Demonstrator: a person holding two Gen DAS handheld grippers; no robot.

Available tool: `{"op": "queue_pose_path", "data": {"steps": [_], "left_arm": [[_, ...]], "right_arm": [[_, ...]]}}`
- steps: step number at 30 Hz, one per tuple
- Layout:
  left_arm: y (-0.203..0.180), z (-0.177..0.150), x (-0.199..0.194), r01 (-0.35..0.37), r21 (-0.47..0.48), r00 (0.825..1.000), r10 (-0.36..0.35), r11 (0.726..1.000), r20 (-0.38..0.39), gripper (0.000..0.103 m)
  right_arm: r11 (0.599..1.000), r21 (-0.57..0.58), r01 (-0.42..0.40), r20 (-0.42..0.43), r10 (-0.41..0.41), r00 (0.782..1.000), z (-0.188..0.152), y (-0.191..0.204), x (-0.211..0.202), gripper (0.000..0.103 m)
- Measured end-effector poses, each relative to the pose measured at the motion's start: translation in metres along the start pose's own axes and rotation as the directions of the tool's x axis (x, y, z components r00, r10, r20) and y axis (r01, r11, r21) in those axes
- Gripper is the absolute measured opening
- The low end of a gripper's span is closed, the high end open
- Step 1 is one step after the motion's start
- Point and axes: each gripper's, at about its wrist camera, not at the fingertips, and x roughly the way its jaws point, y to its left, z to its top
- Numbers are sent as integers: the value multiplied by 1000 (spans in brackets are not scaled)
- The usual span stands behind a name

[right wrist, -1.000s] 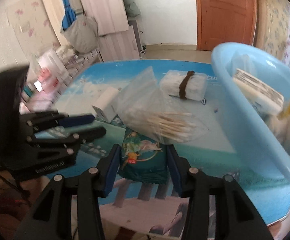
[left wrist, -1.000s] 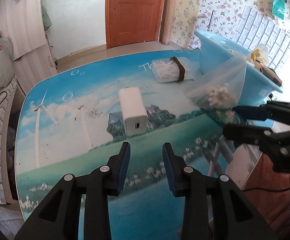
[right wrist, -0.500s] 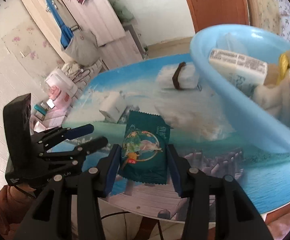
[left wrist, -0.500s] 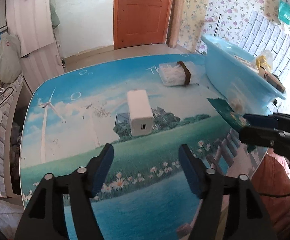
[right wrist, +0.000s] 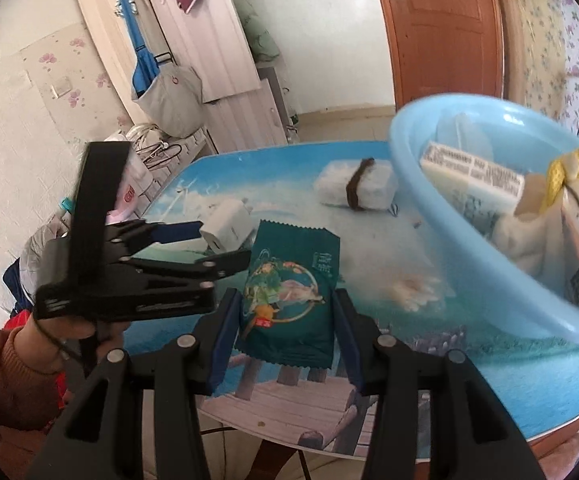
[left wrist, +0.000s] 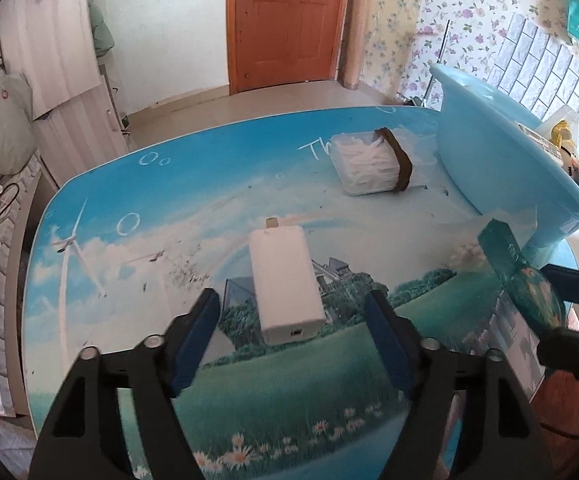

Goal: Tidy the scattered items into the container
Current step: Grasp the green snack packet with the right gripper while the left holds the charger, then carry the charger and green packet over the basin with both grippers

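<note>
Left gripper (left wrist: pixel 293 316) jaws stand apart, just narrowing, the white charger (left wrist: pixel 285 284) lying flat on the table (left wrist: pixel 129 216) between them, untouched. Right gripper (right wrist: pixel 285 316) clamps a dark green snack packet (right wrist: pixel 289 292), lifted off the table. Just beyond, a banded bundle of cotton swabs (left wrist: pixel 373 162), then the blue basin (right wrist: pixel 449 216) already holding boxes and a yellow cloth.

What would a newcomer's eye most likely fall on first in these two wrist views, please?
Probably the dark green snack packet clamped in the right gripper, held up beside the light blue basin that already holds several items. Next, the white power bank lying on the landscape-printed table, with the left gripper open around its near end, its jaws having just closed in a little. Farther back lies a clear box of cotton swabs with a brown band.
</note>
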Motion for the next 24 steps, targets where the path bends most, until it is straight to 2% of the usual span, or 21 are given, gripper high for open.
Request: {"op": "queue_pose_path", "data": {"steps": [3, 6, 9, 14, 24], "left_arm": [[1, 0, 0, -11, 13, 1000, 11, 1000, 5, 36], [0, -2, -4, -1, 18, 1000, 1, 1000, 8, 28], [-2, -7, -11, -9, 19, 1000, 9, 1000, 18, 24], [-4, -18, -23, -1, 23, 1000, 0, 1000, 24, 24], [-18, -42, -42, 12, 44, 1000, -13, 999, 10, 24]], "right_arm": [[1000, -8, -2, -6, 2, 1000, 1, 0, 4, 45], [1000, -10, 2, -19, -2, 1000, -1, -1, 6, 45], [1000, -13, 6, -23, -7, 1000, -4, -1, 3, 45], [1000, -28, 11, -28, -11, 1000, -13, 2, -5, 45], [995, 24, 100, -63, -99, 993, -38, -9, -21, 45]]}}
